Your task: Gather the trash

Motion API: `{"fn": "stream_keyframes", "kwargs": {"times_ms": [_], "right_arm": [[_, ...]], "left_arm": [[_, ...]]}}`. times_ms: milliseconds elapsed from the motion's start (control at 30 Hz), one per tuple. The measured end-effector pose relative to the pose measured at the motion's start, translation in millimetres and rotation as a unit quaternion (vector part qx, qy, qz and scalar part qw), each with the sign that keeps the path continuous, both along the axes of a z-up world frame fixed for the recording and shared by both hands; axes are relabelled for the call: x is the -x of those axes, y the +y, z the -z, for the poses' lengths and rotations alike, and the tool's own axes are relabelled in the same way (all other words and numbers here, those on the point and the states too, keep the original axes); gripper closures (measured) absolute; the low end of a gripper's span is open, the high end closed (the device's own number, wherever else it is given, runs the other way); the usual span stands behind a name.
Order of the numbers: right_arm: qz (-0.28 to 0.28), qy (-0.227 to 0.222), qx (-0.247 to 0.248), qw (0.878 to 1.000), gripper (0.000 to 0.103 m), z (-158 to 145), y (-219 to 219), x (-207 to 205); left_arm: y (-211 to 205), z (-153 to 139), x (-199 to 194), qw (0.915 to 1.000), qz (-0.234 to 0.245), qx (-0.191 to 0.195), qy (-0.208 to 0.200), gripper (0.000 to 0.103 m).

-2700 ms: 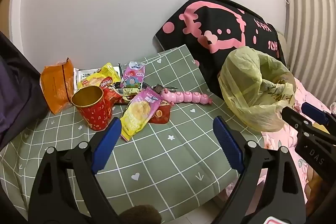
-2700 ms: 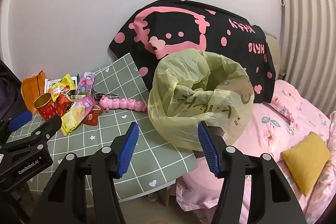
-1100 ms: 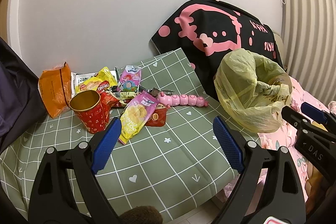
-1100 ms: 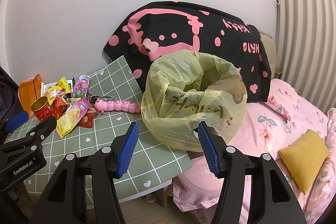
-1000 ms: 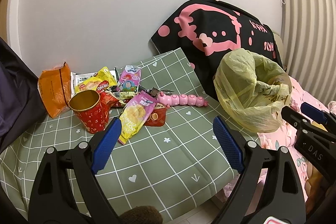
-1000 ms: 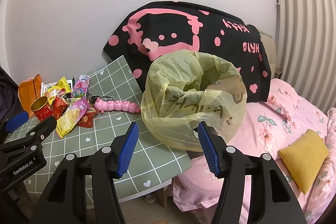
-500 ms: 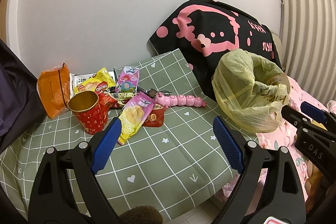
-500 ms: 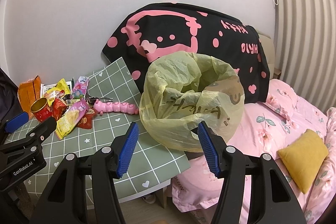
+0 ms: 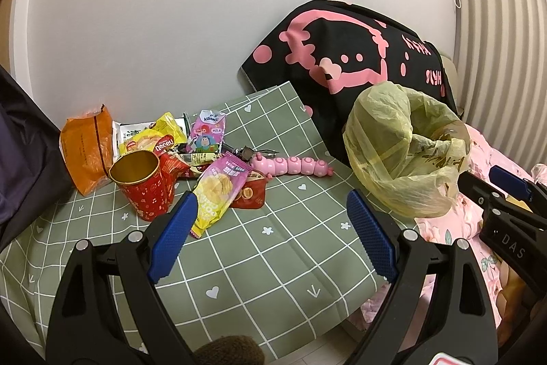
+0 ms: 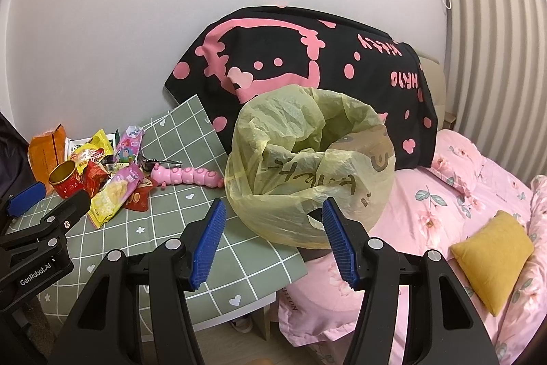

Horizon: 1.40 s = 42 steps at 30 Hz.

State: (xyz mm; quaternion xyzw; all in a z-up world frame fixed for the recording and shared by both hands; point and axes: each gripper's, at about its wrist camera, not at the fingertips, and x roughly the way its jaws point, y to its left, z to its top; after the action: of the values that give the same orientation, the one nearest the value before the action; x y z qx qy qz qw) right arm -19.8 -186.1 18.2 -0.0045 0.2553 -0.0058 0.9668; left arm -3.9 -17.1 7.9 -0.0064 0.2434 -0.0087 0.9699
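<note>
Snack wrappers (image 9: 218, 190) and a red paper cup (image 9: 145, 185) lie heaped ahead-left of the wide-open, empty left gripper (image 9: 270, 235); the yellow trash bag (image 10: 307, 166) gapes just beyond the right gripper (image 10: 273, 245), also spread wide and empty.

The near part of the green checked tablecloth (image 9: 273, 259) is bare, so a gripper can pass there freely. At the far left, the red cup (image 9: 145, 183) and the snack wrappers (image 9: 218, 190) crowd together. The pink caterpillar toy (image 9: 294, 165) lies between this pile and the yellow trash bag (image 10: 307, 166), whose mouth is open upward.
</note>
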Motion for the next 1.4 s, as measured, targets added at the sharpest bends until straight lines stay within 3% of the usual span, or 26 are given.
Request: {"fn": "stream_keyframes", "kwargs": {"times_ms": [500,700,867,1067,1200,1400], "right_arm": [[-0.001,-0.001,0.0,1.0,0.048,1.2,-0.1,-1.6],[-0.005,0.011,-0.004,1.0,0.048,4.8,0.7,-8.8],[-0.02,0.033,-0.007,0.999,0.048,14.7,10.8,-30.2],[-0.05,0.056,-0.01,0.997,0.048,26.6,36.4,-58.9],[-0.071,0.068,-0.002,0.995,0.048,31.3,57.9,-79.0],[-0.086,0.095,0.003,0.992,0.048,45.8,89.9,-107.0]], "left_arm": [[-1.9,-2.9,-2.5,1.0,-0.002,0.001,0.0,0.019],[17.5,-1.0,-12.7,0.9999,-0.009,-0.002,-0.013,0.019],[59.2,6.1,-37.9,0.9992,-0.037,0.011,0.009,0.019],[132.0,-12.4,-63.0,0.9948,-0.099,0.019,-0.013,0.018],[190.1,-24.2,-88.2,0.9896,-0.142,0.006,-0.022,0.009],[267.3,-10.2,-128.2,0.9774,-0.209,-0.002,0.034,0.009]]}}
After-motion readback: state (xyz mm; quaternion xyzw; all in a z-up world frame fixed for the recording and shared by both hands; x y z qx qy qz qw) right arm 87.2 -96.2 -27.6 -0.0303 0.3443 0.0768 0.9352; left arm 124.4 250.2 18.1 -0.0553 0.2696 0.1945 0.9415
